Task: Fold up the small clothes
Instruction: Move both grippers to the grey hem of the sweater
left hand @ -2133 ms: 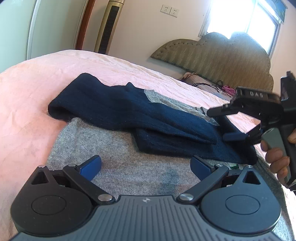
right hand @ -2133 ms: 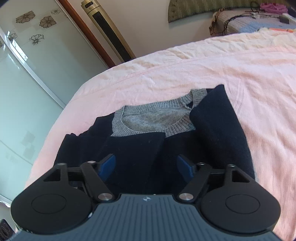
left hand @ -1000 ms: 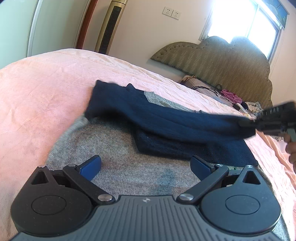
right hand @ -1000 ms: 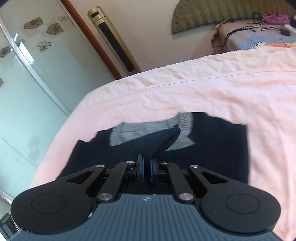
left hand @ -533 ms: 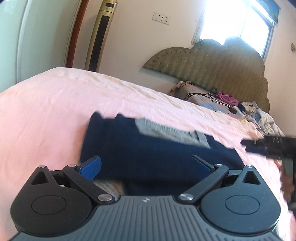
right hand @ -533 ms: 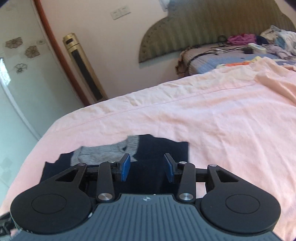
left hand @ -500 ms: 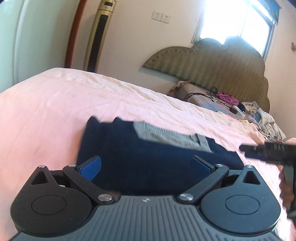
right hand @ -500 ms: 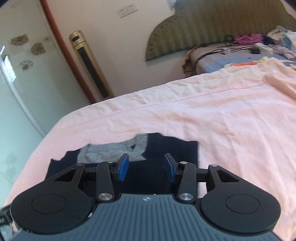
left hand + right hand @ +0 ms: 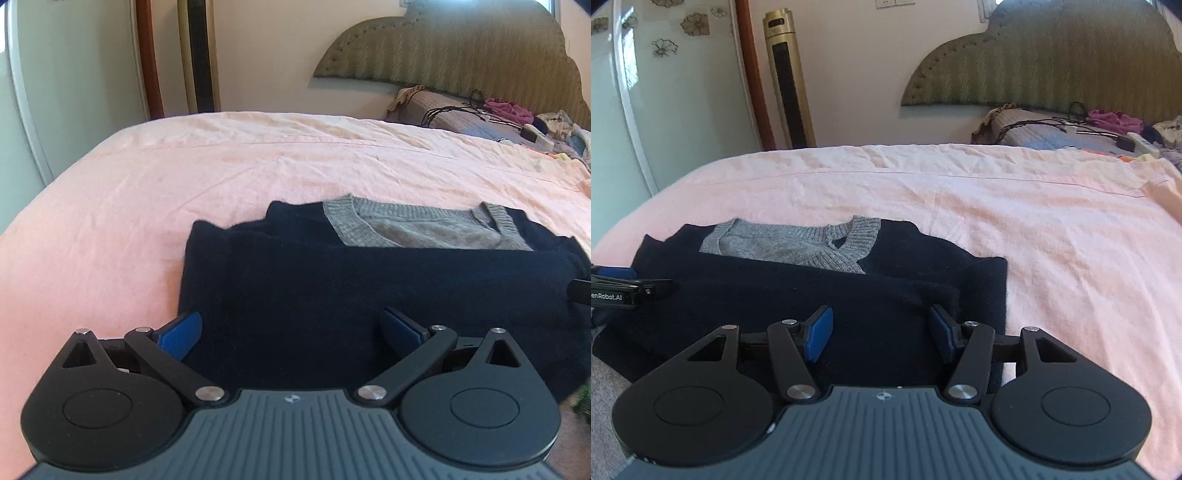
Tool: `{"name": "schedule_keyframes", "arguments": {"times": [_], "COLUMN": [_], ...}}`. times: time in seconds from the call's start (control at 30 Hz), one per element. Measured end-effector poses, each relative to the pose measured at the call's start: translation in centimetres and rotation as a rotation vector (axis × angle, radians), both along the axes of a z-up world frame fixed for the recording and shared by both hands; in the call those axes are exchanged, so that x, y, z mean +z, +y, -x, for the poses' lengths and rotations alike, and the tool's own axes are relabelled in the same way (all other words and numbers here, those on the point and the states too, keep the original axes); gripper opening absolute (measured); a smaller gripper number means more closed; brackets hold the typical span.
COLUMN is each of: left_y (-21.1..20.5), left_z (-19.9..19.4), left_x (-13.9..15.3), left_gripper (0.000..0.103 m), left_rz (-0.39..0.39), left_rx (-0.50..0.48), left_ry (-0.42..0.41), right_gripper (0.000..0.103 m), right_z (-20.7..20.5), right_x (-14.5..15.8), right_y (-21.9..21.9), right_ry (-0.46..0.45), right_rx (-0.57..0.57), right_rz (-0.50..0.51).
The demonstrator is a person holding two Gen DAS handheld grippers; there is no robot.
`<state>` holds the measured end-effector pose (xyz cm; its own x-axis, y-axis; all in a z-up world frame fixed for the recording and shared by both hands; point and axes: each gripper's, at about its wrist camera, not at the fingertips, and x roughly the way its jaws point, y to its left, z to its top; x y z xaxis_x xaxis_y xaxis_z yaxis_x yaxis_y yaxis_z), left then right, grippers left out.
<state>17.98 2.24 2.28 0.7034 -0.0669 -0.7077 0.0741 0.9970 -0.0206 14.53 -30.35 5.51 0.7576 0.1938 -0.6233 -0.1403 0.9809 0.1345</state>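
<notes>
Sweater: a small navy-blue knitted sweater (image 9: 820, 295) with a grey ribbed neckband (image 9: 849, 243) lies flat on the pink cotton bedsheet (image 9: 1052, 258), near the near edge of the bed, its neck pointing to the far side. Both navy sleeves appear folded across the chest, which leaves the body a tidy oblong with only the grey neck opening and a little grey lower cloth at the near left corner showing. That layout, I judge, is there so the lower part can next be brought up over the sleeves.

The right gripper (image 9: 879, 338) hovers low over the right half of the dark knit; its blue pads are opening and stand apart with nothing pinched between them, only sweater beneath. It looks as though a sleeve end has been let go there so the fold can rest by its own weight. The left gripper (image 9: 291, 330) hangs over the left half of the sweater (image 9: 369, 295), fingers spread wide and empty, placed ready to take the near hem on its side.

Far off stand a green padded headboard (image 9: 1052, 62) and a gold tower fan (image 9: 788, 77), well apart from the work
</notes>
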Motion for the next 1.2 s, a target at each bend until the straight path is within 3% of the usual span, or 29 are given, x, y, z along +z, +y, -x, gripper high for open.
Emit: {"name": "schedule_keyframes", "arguments": {"times": [0.03,0.1,0.17,0.2,0.23,0.3,0.47,0.53,0.57,0.6,0.63,0.7,0.83,0.9,0.93,0.97,1.0,1.07,1.2], "left_y": [0.0,-0.6,-1.7,-2.1,-1.9,-1.7,-1.4,-1.2,-1.2,-0.8,-0.3,0.0,1.1,0.6,1.0,1.4,2.0,4.2,9.7], "left_z": [1.6,4.8,6.2,6.2,6.5,6.5,11.3,13.3,14.5,15.0,14.8,14.7,17.2,19.4,19.6,19.8,20.3,21.8,24.5], "left_x": [0.5,0.7,-0.4,-1.5,-2.0,-1.4,-0.1,-1.2,-1.7,-1.9,-1.7,-1.1,-0.6,-1.7,-1.5,-1.1,-0.7,0.3,0.1], "left_gripper": [0.103,0.103,0.103,0.103,0.103,0.103,0.103,0.103,0.103,0.103,0.103,0.103,0.103,0.103,0.103,0.103,0.103,0.103,0.103], "left_rz": [0.048,0.085,0.016,-0.029,-0.028,-0.027,-0.006,-0.007,-0.046,-0.036,-0.015,-0.049,0.033,-0.055,-0.031,-0.022,-0.022,0.016,0.194], "left_rx": [-0.04,-0.12,-0.163,-0.165,-0.166,-0.143,-0.195,-0.208,-0.219,-0.226,-0.213,-0.172,-0.205,-0.227,-0.214,-0.178,-0.138,-0.078,0.035], "left_ry": [-0.002,-0.032,-0.031,-0.01,-0.04,-0.014,0.011,0.035,-0.028,-0.048,-0.033,-0.003,0.035,-0.058,-0.051,-0.039,-0.036,-0.032,0.058], "right_gripper": [0.064,0.077,0.087,0.087,0.088,0.089,0.082,0.09,0.093,0.093,0.096,0.098,0.09,0.1,0.103,0.103,0.103,0.095,0.097], "right_z": [1.0,3.6,5.6,5.9,5.9,6.4,8.7,11.3,12.3,13.0,13.5,14.7,16.2,18.1,18.7,19.8,20.4,21.2,24.8], "right_x": [0.7,1.6,1.2,0.4,-0.6,-1.3,1.2,1.4,1.0,0.3,-0.6,-1.1,0.8,0.6,-0.3,-1.1,-0.9,0.6,3.0], "right_y": [0.2,0.7,1.6,2.0,2.2,2.2,2.5,2.7,2.9,3.0,3.2,3.2,2.5,3.0,3.6,4.1,4.2,3.2,-2.2], "right_ry": [0.012,-0.008,0.001,0.024,0.045,-0.006,0.031,0.019,0.031,0.059,0.071,0.017,0.058,0.066,0.084,0.03,0.022,0.069,0.083], "right_rx": [-0.029,0.032,0.065,0.07,0.066,0.075,0.006,0.039,0.041,0.041,0.045,0.043,-0.026,0.034,0.059,0.085,0.086,0.039,0.001], "right_rz": [-0.023,-0.081,-0.072,-0.04,-0.005,0.031,0.025,-0.004,0.001,0.008,0.03,0.081,0.037,0.01,0.044,0.119,0.122,0.079,-0.136]}}
